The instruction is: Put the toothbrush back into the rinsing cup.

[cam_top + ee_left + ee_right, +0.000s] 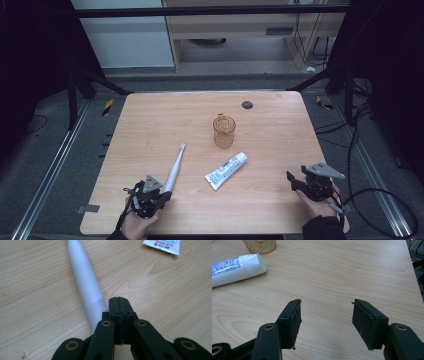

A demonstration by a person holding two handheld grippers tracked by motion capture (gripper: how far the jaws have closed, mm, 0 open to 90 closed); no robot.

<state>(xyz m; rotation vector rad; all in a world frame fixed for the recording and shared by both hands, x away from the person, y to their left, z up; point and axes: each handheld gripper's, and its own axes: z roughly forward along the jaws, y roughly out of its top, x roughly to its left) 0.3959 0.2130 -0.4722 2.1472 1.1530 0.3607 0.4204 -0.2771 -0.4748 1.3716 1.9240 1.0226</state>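
A white electric toothbrush (174,169) lies on the wooden table (270,125), head pointing away from me. My left gripper (159,196) sits at the thick end of its handle (86,287), jaws pressed together with nothing between them, just right of the handle. A white toothpaste tube (226,170) lies mid-table, its cap end (255,263) showing in the right gripper view and its flat end (162,245) in the left gripper view. Behind it stands an amber see-through cup (224,131). My right gripper (295,181) hovers open near the table's front right edge, empty.
A small dark round disc (247,105) sits near the table's far edge. Cables (370,195) trail over the floor to the right of the table. A metal frame rail (55,165) runs along the left side.
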